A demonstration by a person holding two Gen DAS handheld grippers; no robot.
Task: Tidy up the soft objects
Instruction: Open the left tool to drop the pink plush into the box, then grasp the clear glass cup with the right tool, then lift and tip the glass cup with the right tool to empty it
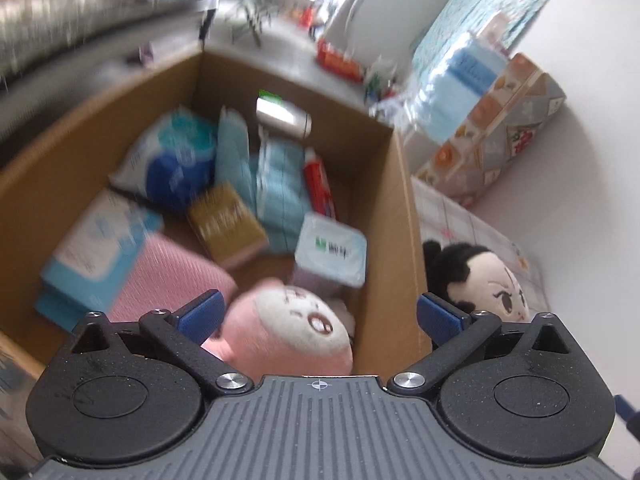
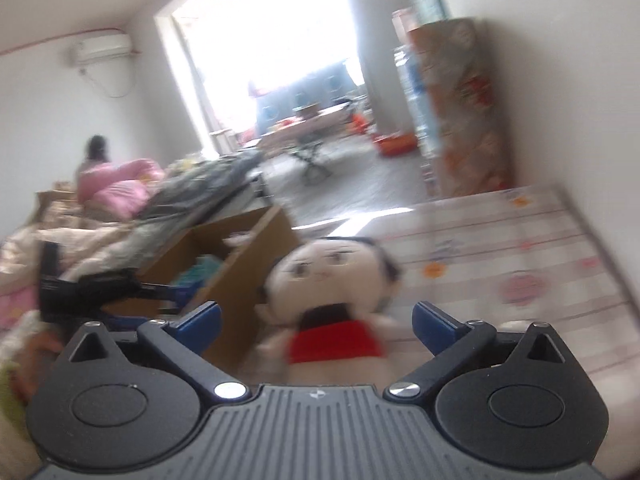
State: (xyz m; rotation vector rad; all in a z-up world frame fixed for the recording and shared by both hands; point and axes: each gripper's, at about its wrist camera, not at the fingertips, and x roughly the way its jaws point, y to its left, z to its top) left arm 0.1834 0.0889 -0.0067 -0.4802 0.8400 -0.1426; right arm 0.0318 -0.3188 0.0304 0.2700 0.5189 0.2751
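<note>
Soft toys are what is being sorted here, and the cardboard box is taking them: it is sitting open on the floor, already holding packets, a pink cloth and small cartons. Outside it, just beside its right wall on a patterned mat, the black-haired doll in a red top is sitting upright; it is looking light and squashy, so I would be taking it round the body below the head, where the stuffing is giving way evenly, not by the hair. Inside the box, at the near corner, the pink plush is lying face up, equally soft, and is looking likely to spring back once let go.

The left gripper is hanging over the box with its jaws spread wide and pressing on nothing. The right gripper is facing the doll, jaws likewise spread, the doll between them but untouched.

Writing on the packets is showing, though blur is making all of it unreadable, even the green characters on the small white tub
</note>
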